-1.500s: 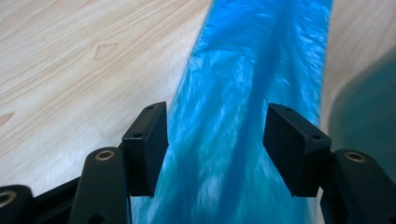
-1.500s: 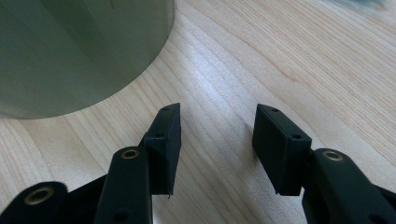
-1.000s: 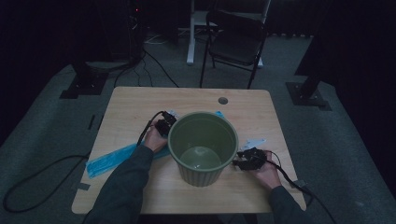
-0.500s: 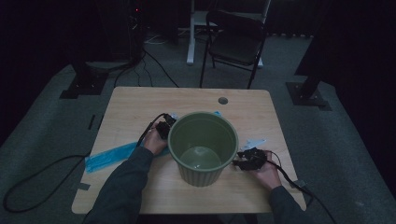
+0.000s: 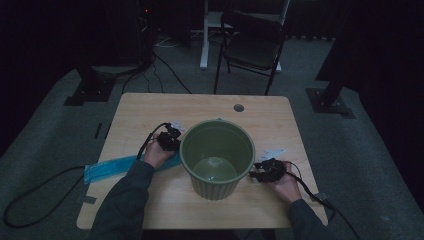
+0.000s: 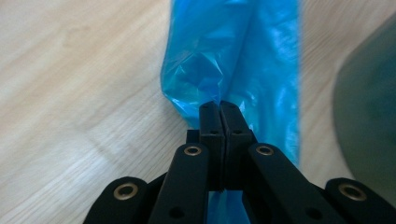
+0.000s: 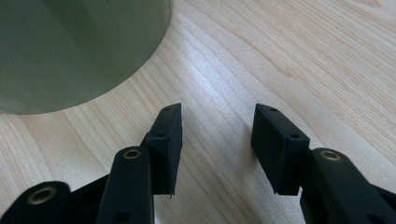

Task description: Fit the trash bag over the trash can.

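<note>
A large green bucket (image 5: 215,186) stands upright mid-table. A long blue plastic bag (image 5: 107,169) lies flat to its left and hangs over the table's left edge. At the bucket's left side, my left gripper (image 5: 172,142) has just been closing. In the left gripper view its jaws meet on a fold of the blue bag (image 6: 233,56), so the left gripper (image 6: 219,109) is shut on it, with the bucket (image 6: 369,116) blurred at the right. My right gripper (image 5: 255,175) rests low at the bucket's right. It (image 7: 217,126) stands open over bare wood, near the bucket's wall (image 7: 70,46).
The wooden table (image 5: 150,110) has a cable hole (image 5: 238,107) at the back and a small white strip (image 5: 272,152) right of the bucket. A folding chair (image 5: 252,45) stands behind the table. Cables (image 5: 35,200) trail on the floor at the left.
My left hand has shifted a little beside the bucket, over the end of the blue bag. The right hand and the bucket have kept still.
</note>
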